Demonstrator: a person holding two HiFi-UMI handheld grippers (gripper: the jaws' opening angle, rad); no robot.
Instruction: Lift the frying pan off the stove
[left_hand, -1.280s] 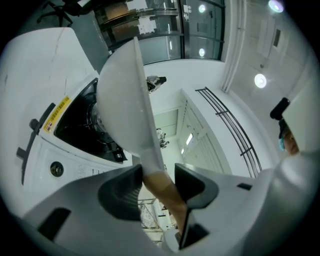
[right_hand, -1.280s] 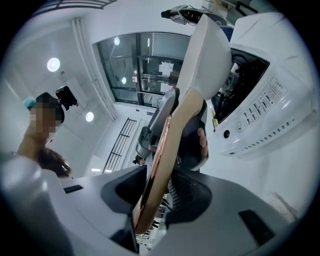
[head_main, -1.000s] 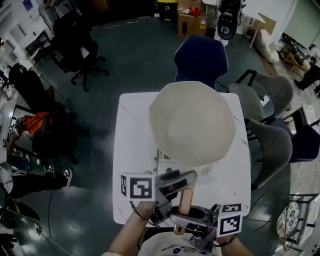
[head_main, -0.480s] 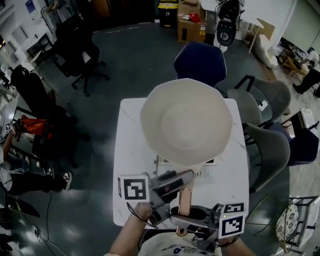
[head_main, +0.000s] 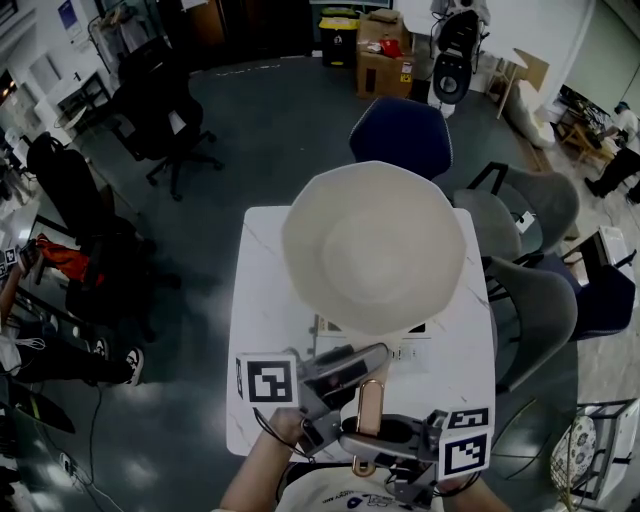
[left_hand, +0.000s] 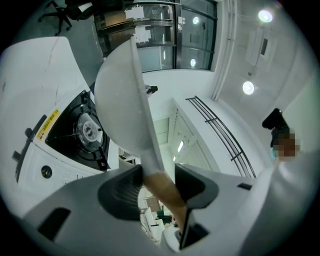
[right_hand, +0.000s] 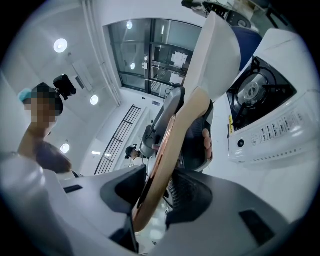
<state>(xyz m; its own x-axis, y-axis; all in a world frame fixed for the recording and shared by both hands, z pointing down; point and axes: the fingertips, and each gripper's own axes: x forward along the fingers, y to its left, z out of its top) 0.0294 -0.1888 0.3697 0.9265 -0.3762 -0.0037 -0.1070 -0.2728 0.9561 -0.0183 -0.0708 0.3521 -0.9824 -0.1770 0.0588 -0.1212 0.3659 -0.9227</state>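
— Left gripper (left_hand: 157, 176) and right gripper (right_hand: 159, 186): what is held by each?

— Both are clamped on the handle (head_main: 368, 404) of the frying pan (head_main: 375, 245). The left one is closed where the tan handle meets the pan's pale stem. The right one is closed further back, on the end nearest the person.

— And where is the pan itself?

— It is held out over the stove (left_hand: 75, 131), which stands on the white bench (head_main: 258, 300). In both gripper views the burner is seen uncovered and apart from the pan's underside, so the pan is judged to be off its supports. From the head view most of the stove is hidden beneath the bowl.

— How is this lift best done?

— The pan should be raised straight and kept level, with both grippers moved as one so that no twist is put through the handle. The bowl is large and sits well ahead of both grips, so a nose-down droop is to be expected. It can be countered if the front grip is used as the pivot and the rear one is pressed down. Neither grip should be eased.

— Is anything nearby to be minded?

— Chairs (head_main: 400, 135) are crowded round the far and right edges of the bench, so the pan should be swung out no further than is needed.
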